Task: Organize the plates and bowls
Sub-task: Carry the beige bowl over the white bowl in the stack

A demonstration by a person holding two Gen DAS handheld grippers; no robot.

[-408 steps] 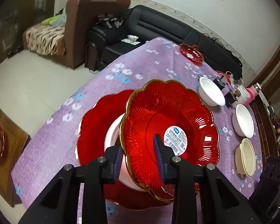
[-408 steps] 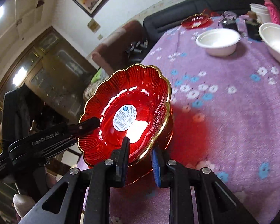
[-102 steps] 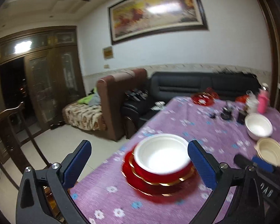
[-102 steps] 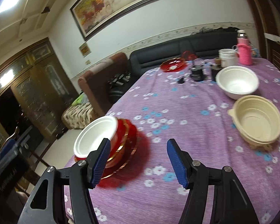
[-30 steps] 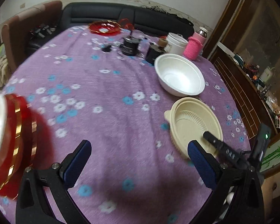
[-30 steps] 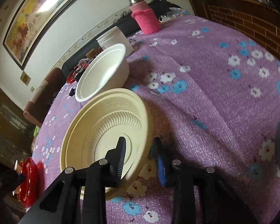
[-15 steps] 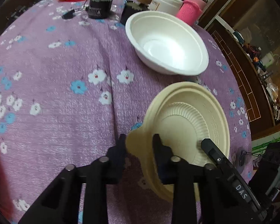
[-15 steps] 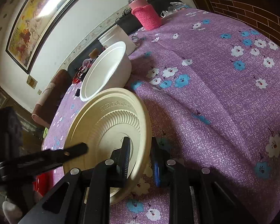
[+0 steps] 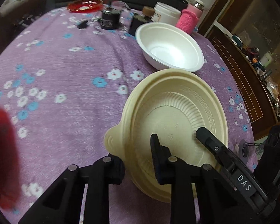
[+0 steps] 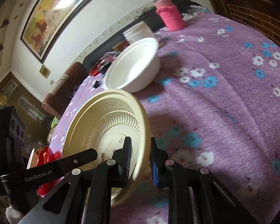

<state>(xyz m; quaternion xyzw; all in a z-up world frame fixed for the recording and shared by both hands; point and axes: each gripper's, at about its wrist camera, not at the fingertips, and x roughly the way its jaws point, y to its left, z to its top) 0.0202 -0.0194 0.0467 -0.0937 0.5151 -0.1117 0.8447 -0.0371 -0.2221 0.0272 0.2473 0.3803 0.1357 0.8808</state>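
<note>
Showing the cream bowl (image 9: pixel 177 112) gripped from two sides above the purple flowered worktop (image 9: pixel 65 74). The left gripper (image 9: pixel 138 155) is seen with its jaws fully closed on the near rim beside the bowl's tab handle, one finger inside, one outside. The right gripper (image 10: pixel 140 158) is seen clamped on the opposite rim, its jaws closing, the wall between them; the bowl is tilted steeply on edge in that view. Just behind it an empty white bowl (image 9: pixel 169 46) is set on the worktop. The cream bowl is likewise empty.
</note>
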